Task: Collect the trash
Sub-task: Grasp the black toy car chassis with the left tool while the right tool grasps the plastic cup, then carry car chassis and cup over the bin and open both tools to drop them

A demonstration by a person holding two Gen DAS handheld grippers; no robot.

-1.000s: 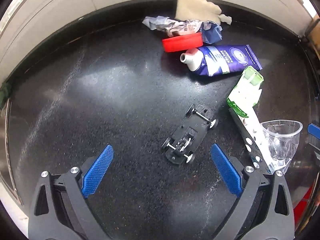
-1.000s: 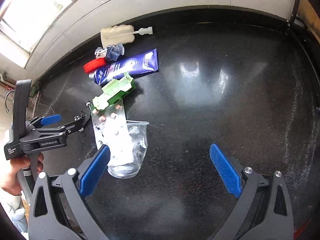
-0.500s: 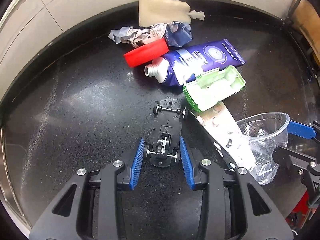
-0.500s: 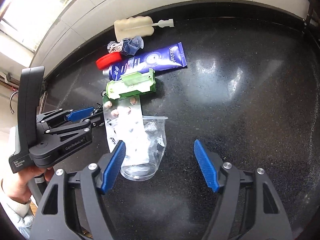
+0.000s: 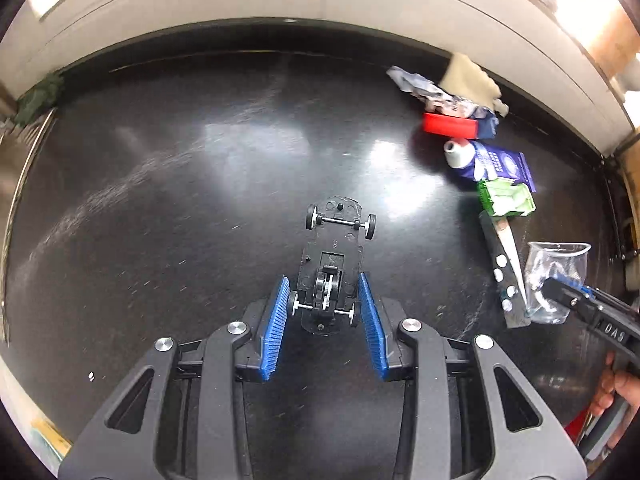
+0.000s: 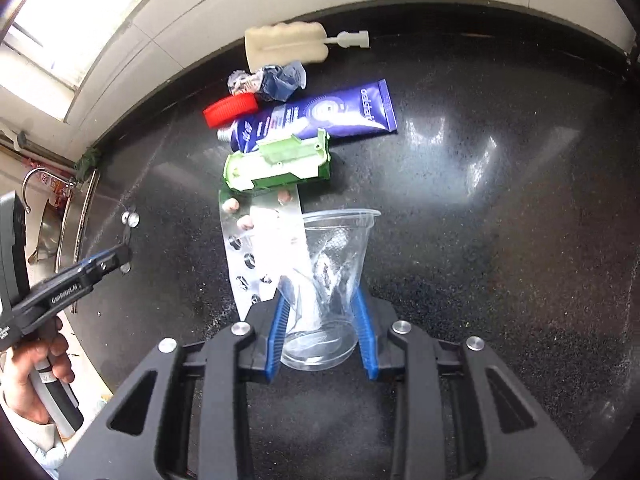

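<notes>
Clear plastic cup (image 6: 332,280) sits squeezed between the closing right gripper (image 6: 323,320) fingers (image 6: 280,328).

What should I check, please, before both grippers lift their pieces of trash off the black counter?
1. Left gripper clamped on the toy car chassis: ok, pads press on its rear wheels.
2. Chassis sits straight between the pads: ok, front end points away.
3. Right gripper around the clear plastic cup: ok, jaws closing, with the cup's lower part between the pads.
4. Cup free of the blister strip: cannot tell, strip lies right against its side.
5. Cup wall holding shape: not ok, it looks creased and crumpled.
6. Grippers clear of each other: ok, apart in both views.
</notes>
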